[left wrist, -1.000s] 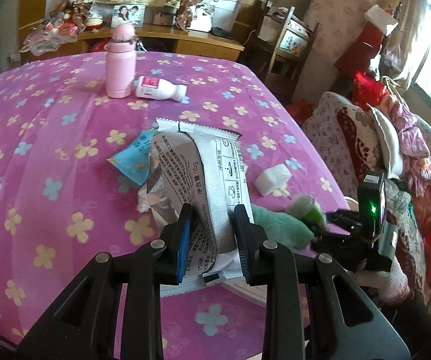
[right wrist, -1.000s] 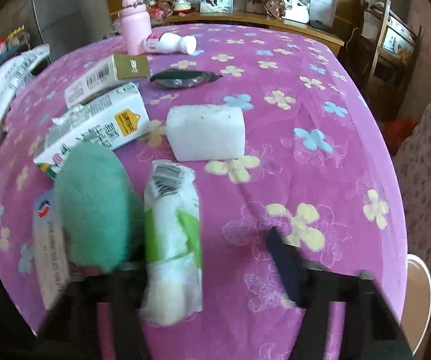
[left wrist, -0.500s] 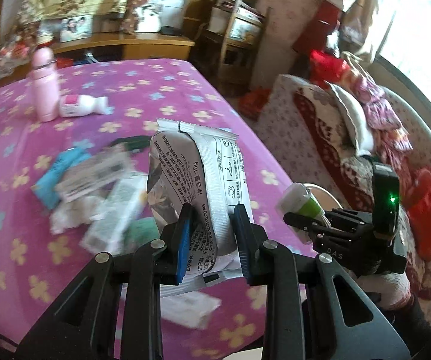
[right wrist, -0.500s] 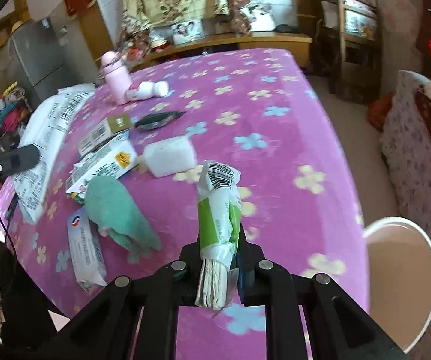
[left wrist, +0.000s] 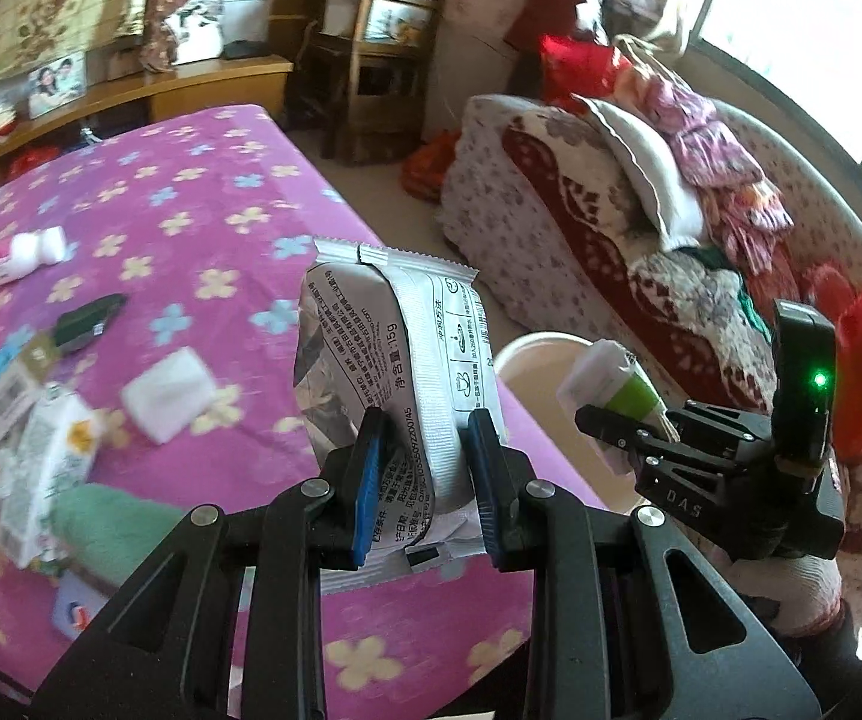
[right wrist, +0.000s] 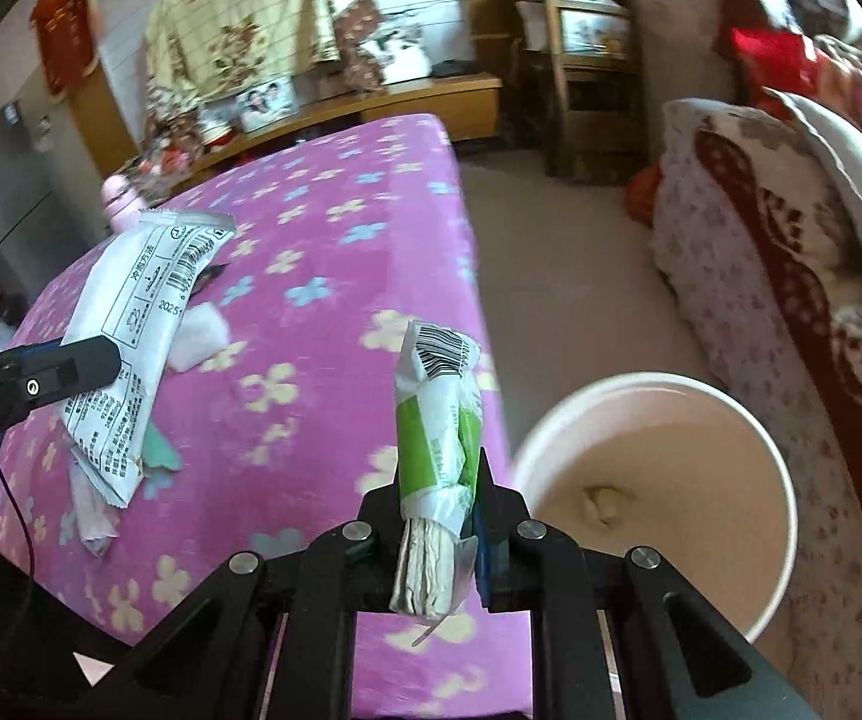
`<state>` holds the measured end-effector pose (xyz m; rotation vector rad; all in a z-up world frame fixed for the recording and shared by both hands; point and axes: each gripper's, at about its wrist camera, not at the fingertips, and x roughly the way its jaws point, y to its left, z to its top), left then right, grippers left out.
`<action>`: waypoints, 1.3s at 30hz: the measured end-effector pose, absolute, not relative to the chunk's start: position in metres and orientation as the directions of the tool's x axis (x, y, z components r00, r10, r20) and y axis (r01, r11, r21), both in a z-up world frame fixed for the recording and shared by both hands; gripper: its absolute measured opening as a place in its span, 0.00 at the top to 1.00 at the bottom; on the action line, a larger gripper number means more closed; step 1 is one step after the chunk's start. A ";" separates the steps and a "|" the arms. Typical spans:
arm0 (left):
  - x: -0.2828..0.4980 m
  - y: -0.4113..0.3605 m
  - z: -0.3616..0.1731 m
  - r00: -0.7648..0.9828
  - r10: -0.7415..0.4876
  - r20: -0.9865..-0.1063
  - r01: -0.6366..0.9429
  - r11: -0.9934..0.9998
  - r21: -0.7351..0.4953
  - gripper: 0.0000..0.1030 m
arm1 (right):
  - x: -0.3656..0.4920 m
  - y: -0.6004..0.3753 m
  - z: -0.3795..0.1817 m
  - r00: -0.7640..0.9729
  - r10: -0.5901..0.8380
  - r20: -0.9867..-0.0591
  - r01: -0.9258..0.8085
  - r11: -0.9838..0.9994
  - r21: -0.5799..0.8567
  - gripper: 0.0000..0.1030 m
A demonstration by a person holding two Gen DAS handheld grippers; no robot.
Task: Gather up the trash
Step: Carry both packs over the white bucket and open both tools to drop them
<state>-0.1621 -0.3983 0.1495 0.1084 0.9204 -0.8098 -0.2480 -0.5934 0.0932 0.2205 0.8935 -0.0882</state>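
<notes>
Left gripper (left wrist: 425, 468): clamped on a silver wrapper (left wrist: 395, 360).
Right gripper (right wrist: 440, 516): clamped on a green-white packet (right wrist: 438, 426).
Bin (right wrist: 659, 474): near edge cut off.

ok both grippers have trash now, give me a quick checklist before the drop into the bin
1. Right gripper shut on the green and white packet: ok.
2. Left gripper shut on the silver wrapper: ok.
3. Bin mouth open and unblocked: ok, only one small object lies at the bottom.
4. Green and white packet over the bin opening: not ok, it sits left of the rim, above the table edge.
5. Silver wrapper over the bin: not ok, it hangs above the purple tablecloth, farther from the bin than the packet.
6. The two grippers apart from each other: ok, a gap shows between them in both views.
</notes>
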 end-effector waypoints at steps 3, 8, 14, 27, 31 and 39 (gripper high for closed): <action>-0.168 -0.422 0.146 0.319 -0.575 -0.753 0.685 0.689 -0.235 0.76 | -0.257 -0.612 0.089 0.621 -0.003 -0.784 0.208 0.965 0.161 0.87; -0.175 -0.451 0.140 0.299 -0.572 -0.764 0.711 0.667 -0.221 0.76 | -0.268 -0.636 0.082 0.611 -0.029 -0.791 0.254 0.954 0.161 0.87; -0.178 -0.479 0.132 0.277 -0.569 -0.775 0.728 0.651 -0.217 0.76 | -0.275 -0.656 0.074 0.597 -0.058 -0.800 0.293 0.944 0.151 0.87; -0.183 -0.521 0.116 0.214 -0.575 -0.790 0.747 0.617 -0.247 0.76 | -0.286 -0.684 0.056 0.569 -0.086 -0.818 0.355 0.923 0.150 0.87; -0.186 -0.533 0.112 0.194 -0.581 -0.790 0.754 0.604 -0.258 0.76 | -0.288 -0.693 0.051 0.564 -0.088 -0.821 0.373 0.914 0.158 0.87; -0.188 -0.548 0.105 0.165 -0.602 -0.782 0.766 0.577 -0.282 0.69 | -0.284 -0.700 0.046 0.549 -0.139 -0.824 0.399 0.910 0.112 0.78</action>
